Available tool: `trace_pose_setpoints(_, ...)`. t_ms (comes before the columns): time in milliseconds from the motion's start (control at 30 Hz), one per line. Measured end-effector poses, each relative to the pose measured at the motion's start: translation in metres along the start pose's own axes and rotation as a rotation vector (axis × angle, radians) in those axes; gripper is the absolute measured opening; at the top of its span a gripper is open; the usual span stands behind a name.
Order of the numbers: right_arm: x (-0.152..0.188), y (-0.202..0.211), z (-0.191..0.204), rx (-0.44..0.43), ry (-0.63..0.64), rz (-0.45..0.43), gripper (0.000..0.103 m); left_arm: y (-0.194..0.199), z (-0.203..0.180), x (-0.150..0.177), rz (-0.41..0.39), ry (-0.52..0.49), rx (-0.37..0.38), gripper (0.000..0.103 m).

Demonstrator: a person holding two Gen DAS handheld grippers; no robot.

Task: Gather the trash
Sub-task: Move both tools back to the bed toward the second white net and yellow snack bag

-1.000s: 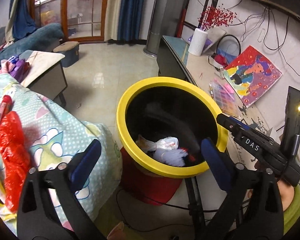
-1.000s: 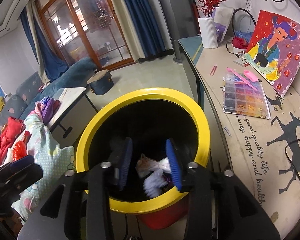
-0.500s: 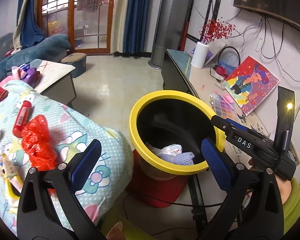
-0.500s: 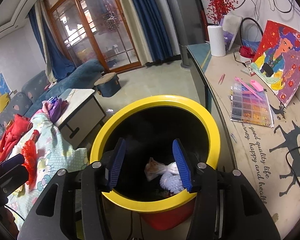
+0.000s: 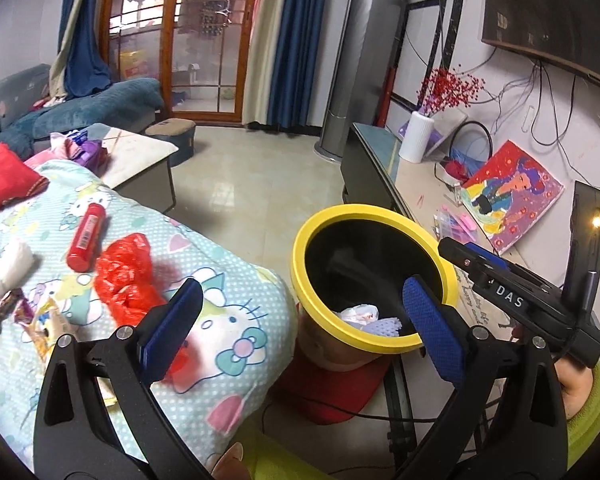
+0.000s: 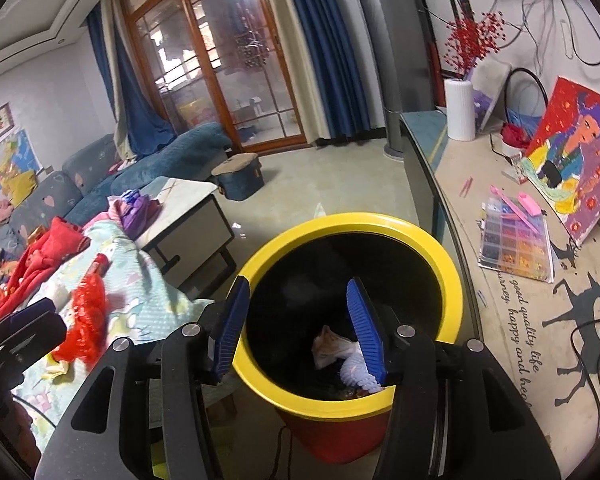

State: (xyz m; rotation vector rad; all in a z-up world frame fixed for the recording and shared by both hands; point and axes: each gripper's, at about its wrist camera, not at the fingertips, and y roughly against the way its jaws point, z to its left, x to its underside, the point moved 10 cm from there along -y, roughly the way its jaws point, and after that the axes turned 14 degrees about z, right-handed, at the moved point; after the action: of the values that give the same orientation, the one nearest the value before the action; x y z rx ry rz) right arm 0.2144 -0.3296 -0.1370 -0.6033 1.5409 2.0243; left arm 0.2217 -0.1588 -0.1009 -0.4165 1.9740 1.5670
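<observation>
The red plastic bag [image 5: 126, 276] lay left of the left hand-held gripper [image 5: 300, 324], probably nearer; both hand-held grippers gaped empty, the right hand-held gripper [image 6: 300, 328] having just opened.

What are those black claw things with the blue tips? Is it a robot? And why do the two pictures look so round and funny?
It is not a robot. A person holds two grabber tools, one in each hand, and each tool has a little camera that looks out along its two fingers. The lens bends the picture, so everything looks round.

One picture comes from the left gripper. It is open and holds nothing. The other comes from the right gripper. Its jaws have just been opening, with nothing between them.

Both point toward a bin with a yellow rim. Inside lies a crumpled white bag.

Beside the bin is a cartoon blanket. On it lie a red plastic bag, a red tube and some snack wrappers.
</observation>
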Motion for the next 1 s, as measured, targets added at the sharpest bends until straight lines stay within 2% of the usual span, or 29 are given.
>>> trace_pose_setpoints(700,0.004,0.026,0.09,-0.097,0.161,-0.012,0.056,0.049,0.066,0.003,-0.092,0.144,-0.054,0.092)
trace_pose_setpoints(1000,0.011,0.028,0.124,-0.136,0.221,0.013,0.059,0.068,0.096,0.008,-0.133,0.21,-0.076,0.092)
